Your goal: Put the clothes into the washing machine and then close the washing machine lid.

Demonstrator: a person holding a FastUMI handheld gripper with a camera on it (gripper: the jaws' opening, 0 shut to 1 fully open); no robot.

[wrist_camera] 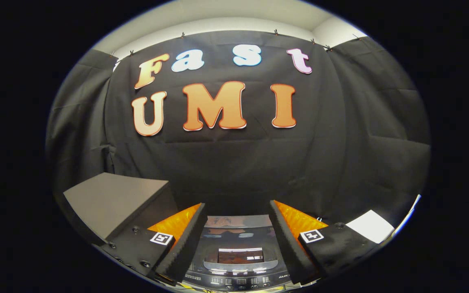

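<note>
The washing machine (238, 256) sits low between my fingers, seen from above and in front. Its dark glossy lid (238, 236) lies flat and reflects the booth, and a control panel (238, 280) with small buttons runs along its near edge. My gripper (237, 228) is open, its two fingers spread wide to either side of the lid with nothing between them. I see no clothes on the machine or around it.
A grey box-like block (112, 201) stands to the left of the machine, just beyond the left finger. A white flat surface (371, 226) shows past the right finger. The black cloth wall hangs close behind the machine.
</note>
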